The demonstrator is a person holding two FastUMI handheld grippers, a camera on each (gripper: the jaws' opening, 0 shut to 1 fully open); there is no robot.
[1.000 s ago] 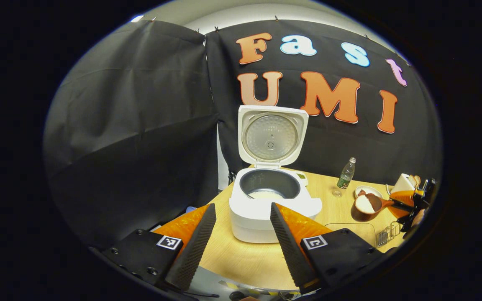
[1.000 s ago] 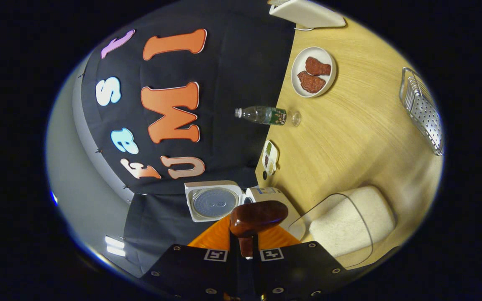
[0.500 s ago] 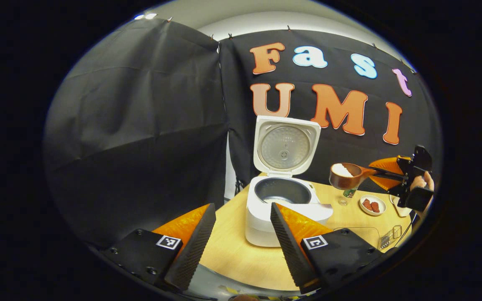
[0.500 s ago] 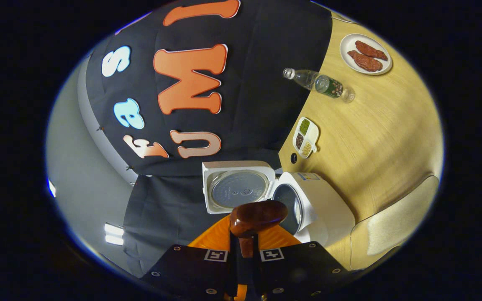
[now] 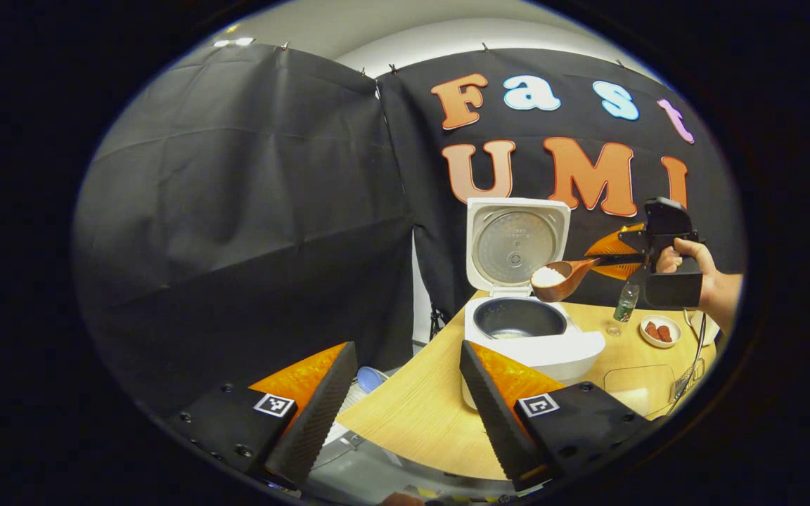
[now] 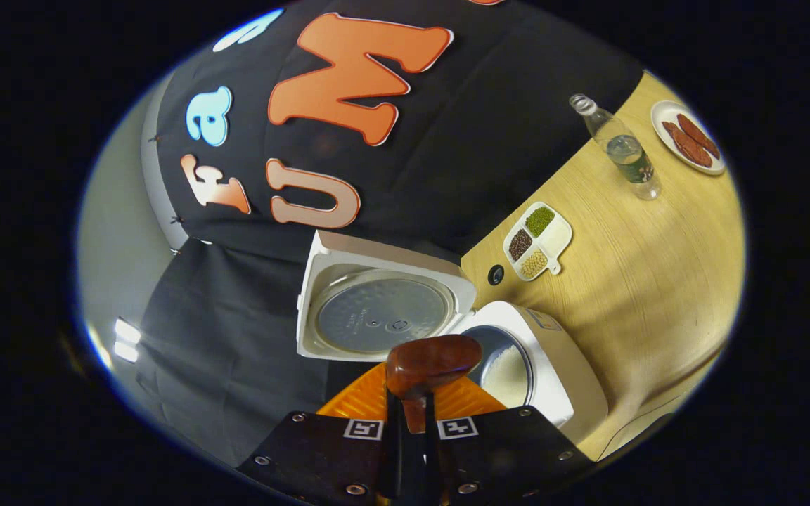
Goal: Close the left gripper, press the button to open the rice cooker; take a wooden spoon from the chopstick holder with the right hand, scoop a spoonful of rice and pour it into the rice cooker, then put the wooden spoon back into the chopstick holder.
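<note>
Carried leftward since the earlier frame, the wooden spoon (image 5: 561,275), heaped with rice, now hangs above the open rice cooker (image 5: 528,330) at centre right, clamped by the right hand-held gripper (image 5: 619,258); the left hand-held gripper (image 5: 401,411) gapes wide at bottom. Tipping slowly over the pot's middle should avoid spills on the tabletop (image 5: 419,422).

Overhead light is brightening the counter (image 6: 644,281) evenly; fisheye bending is warping both views' edges, and glare is showing on the grey wall (image 6: 124,337).
</note>
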